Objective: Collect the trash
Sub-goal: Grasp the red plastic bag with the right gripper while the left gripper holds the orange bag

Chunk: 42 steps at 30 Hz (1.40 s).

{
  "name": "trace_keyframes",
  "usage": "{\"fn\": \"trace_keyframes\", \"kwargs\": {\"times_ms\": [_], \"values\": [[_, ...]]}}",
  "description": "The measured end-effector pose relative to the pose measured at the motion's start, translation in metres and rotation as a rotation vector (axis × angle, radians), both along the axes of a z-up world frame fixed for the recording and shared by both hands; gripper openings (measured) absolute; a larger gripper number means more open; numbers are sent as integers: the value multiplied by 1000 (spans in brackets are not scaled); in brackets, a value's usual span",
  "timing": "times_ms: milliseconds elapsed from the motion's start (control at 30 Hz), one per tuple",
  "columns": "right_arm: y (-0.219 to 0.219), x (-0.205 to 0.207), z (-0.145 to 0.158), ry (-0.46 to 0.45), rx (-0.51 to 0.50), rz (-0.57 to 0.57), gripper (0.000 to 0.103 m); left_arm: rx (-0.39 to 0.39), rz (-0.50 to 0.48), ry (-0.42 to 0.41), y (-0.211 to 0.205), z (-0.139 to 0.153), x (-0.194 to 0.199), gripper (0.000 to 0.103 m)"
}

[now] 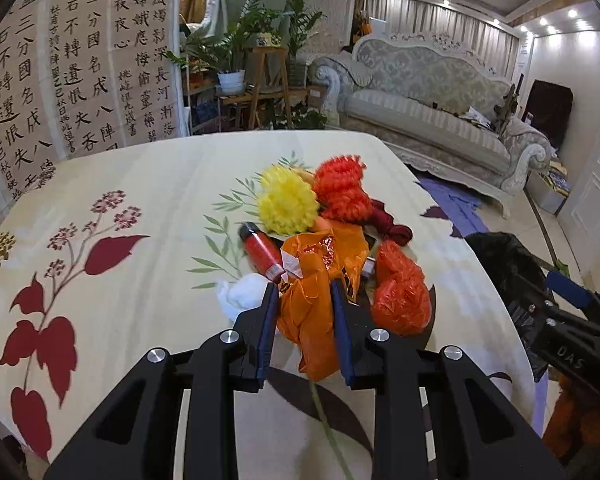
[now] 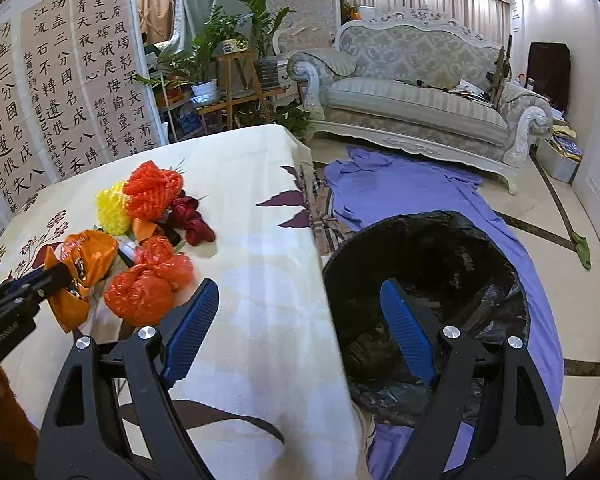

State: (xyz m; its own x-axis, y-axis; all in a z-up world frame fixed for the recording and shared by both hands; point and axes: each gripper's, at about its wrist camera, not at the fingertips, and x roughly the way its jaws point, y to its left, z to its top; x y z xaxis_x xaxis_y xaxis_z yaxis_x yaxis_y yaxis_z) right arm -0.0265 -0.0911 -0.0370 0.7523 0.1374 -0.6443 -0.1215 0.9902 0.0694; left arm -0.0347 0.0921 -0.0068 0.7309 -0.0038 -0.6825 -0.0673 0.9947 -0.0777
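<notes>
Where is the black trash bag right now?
The black trash bag sits on the floor just off the table's right edge, on a purple cloth in front of the sofa; in the right wrist view, the open right claw points toward it.

Left black two-finger gripper with blue pads (image 1: 305,292): jaws closed down on a crumpled orange plastic bag (image 1: 316,280), pads pressing it from both sides, fingers pointing forward and level over the tabletop. Right black two-finger gripper with blue ribbed pads (image 2: 296,284): jaws spread wide, nothing between them, left finger over the table edge, right finger over the black-lined bin (image 2: 440,248).
</notes>
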Motion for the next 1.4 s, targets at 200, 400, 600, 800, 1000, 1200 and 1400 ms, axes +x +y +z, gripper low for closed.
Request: {"fn": "trace_keyframes", "kwargs": {"times_ms": [200,400,600,800,1000,1200,1400], "values": [[25,2,4,-3,-7,56,81,11,48,-16,20,5,-8,27],[56,5,8,-7,-23,118,81,2,90,-25,43,4,-13,27],[88,11,2,10,-51,177,81,-4,133,-24,63,-1,-15,27],[107,20,-11,51,-80,199,81,5,175,-7,80,-11,-17,27],[111,28,-25,123,-75,215,56,-13,176,-2,86,-16,-17,27],[106,21,-27,123,-67,221,43,-33,156,-10,81,-14,-19,27],[84,10,-13,66,-54,185,43,-52,103,-32,62,-6,-21,27]]}}
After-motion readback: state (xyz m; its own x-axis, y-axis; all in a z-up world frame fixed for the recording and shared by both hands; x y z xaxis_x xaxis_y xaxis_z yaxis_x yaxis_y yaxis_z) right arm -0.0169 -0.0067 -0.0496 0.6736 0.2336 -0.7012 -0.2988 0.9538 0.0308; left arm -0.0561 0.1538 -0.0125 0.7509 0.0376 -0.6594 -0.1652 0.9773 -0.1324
